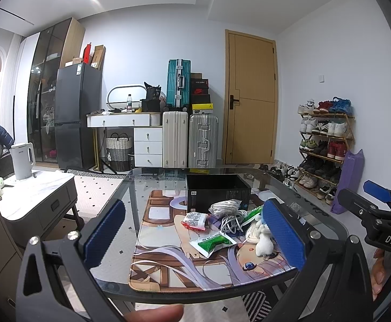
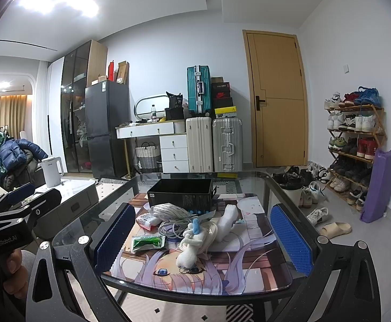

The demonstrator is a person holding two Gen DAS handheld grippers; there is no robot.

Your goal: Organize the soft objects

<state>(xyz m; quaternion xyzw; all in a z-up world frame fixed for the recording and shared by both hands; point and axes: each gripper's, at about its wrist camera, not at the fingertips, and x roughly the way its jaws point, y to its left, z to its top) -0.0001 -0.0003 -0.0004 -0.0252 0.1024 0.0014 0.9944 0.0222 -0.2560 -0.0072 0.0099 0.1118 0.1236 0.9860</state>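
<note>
Right wrist view: right gripper (image 2: 198, 237) spread wide and empty, above the tabletop's (image 2: 251, 177) near edge. Left gripper (image 1: 192, 237) likewise spread. White plush toy (image 2: 192, 244) lies on the mat before the open black box (image 2: 180, 191). Best pinch its soft middle, clear of the tangled cord (image 2: 172, 228).

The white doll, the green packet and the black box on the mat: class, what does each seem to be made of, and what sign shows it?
White doll: plush fabric, matte and fuzzy at the edges. Green packet: probably thin plastic film, glossy, with crinkles and highlights. Black box: likely printed cardboard, with flat walls, sharp corners, a slight sheen and an open top.
</note>
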